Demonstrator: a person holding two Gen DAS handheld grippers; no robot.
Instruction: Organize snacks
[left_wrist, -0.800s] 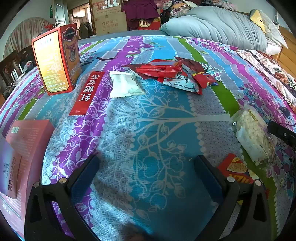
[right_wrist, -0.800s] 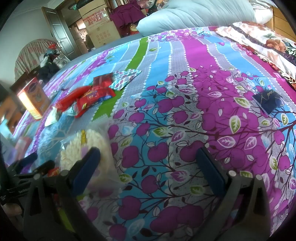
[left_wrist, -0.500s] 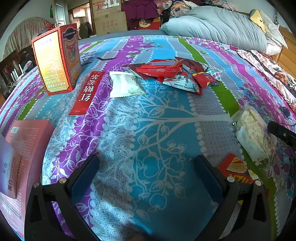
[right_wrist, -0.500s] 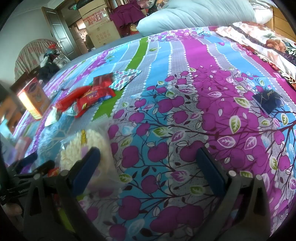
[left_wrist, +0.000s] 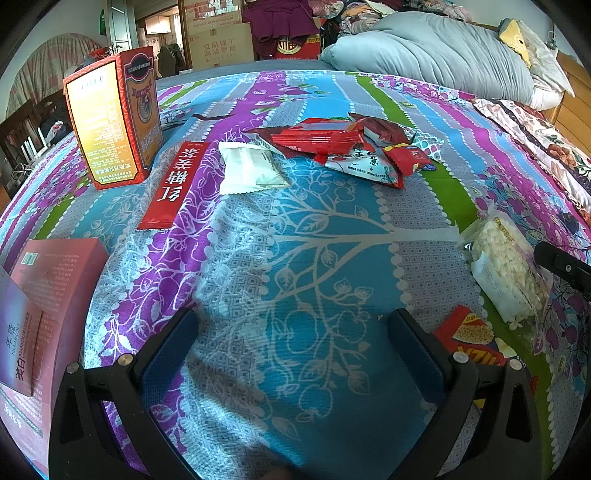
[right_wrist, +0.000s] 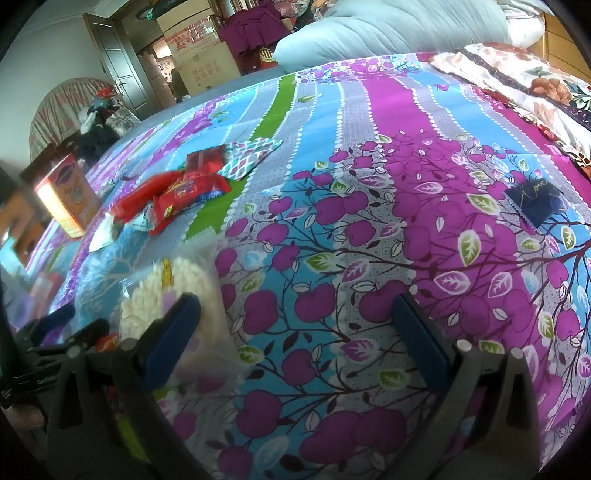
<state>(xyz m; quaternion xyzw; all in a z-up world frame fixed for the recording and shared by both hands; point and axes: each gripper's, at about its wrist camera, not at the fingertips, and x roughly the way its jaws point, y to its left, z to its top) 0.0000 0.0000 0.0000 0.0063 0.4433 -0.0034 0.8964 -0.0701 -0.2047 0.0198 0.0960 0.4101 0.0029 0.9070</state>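
Now wide apart and holding nothing, both sets of jaws, low over bed (left_wrist: 295, 258) near snacks (left_wrist: 332, 144) and popcorn bag (right_wrist: 162, 295).

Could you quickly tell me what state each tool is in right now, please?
Left tool: open, holding nothing, over the bedspread.
Right tool: open, holding nothing; the puffed snack bag lies by its left finger.

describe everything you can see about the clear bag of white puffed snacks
The clear bag of white puffed snacks is a transparent, crinkly plastic pouch packed with small white puffed pieces, with a yellow strip near its far end and a printed date along its side. It lies flat on the patterned bedspread, just beyond a red snack packet. In the right wrist view it sits behind the right gripper's left finger; neither gripper holds it.
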